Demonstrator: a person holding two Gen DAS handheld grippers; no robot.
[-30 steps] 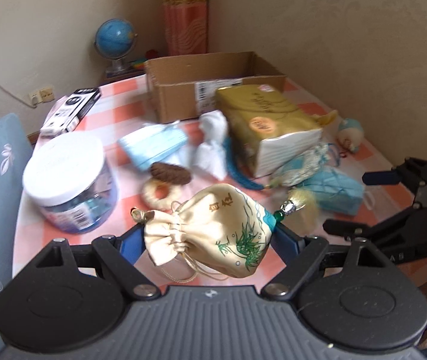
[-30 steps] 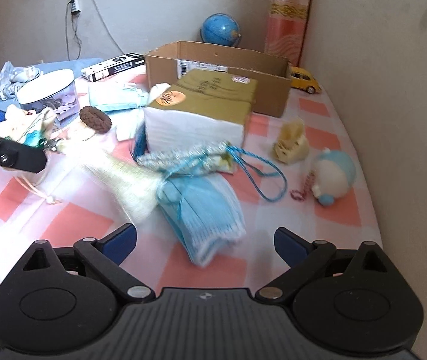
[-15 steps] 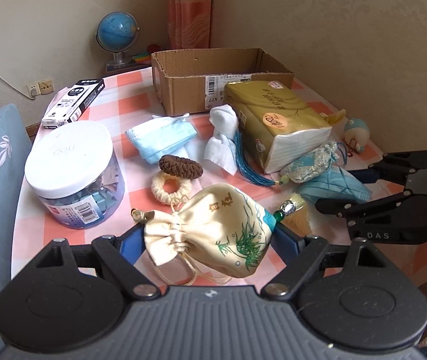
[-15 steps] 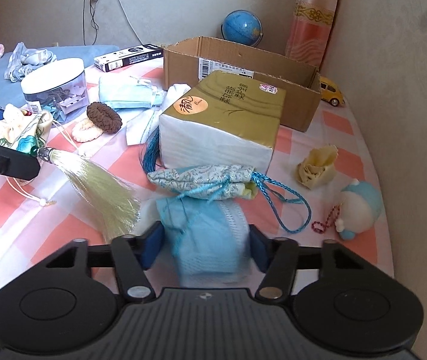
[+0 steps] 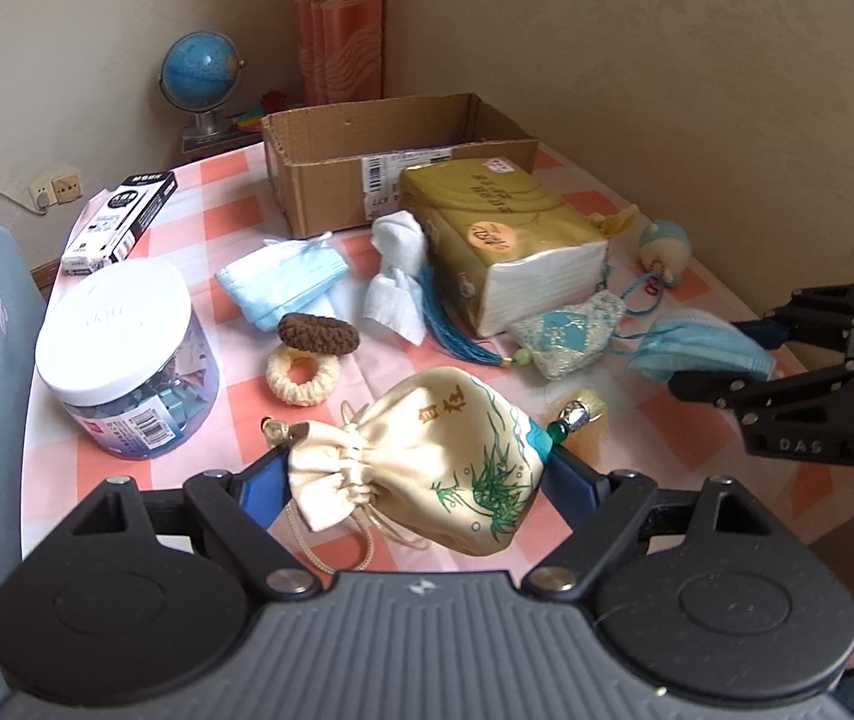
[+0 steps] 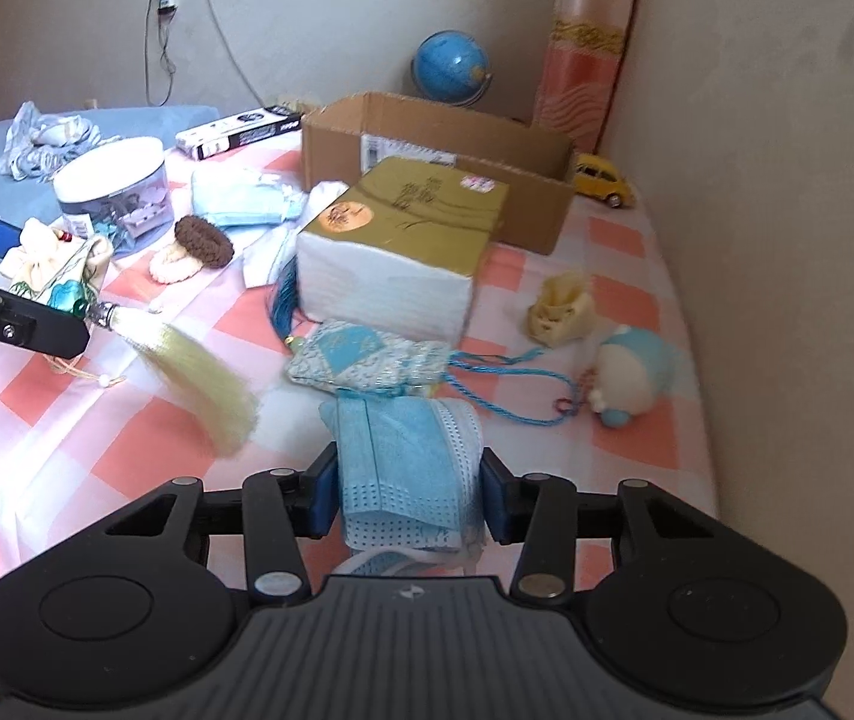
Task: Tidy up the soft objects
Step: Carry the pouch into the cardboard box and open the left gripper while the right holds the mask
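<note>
2 handheld grippers work above a checked tablecloth (image 6: 96, 420): the left gripper (image 5: 414, 468) pinches a cream drawstring pouch (image 5: 427, 468), while the right gripper (image 6: 408, 492), its jaws having just been closing, clamps a folded blue face mask (image 6: 408, 456) near the tissue pack (image 6: 402, 240) and cardboard box (image 6: 439, 144).

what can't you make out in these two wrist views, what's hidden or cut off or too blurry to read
- Inside of the cardboard box: both views, its front wall hides the floor.
- Print on the tissue pack: both views, too small to read.
- Lower end of the blue face mask: right wrist view, hidden behind the right gripper.
- Plush toy: right wrist view, blurred.
</note>
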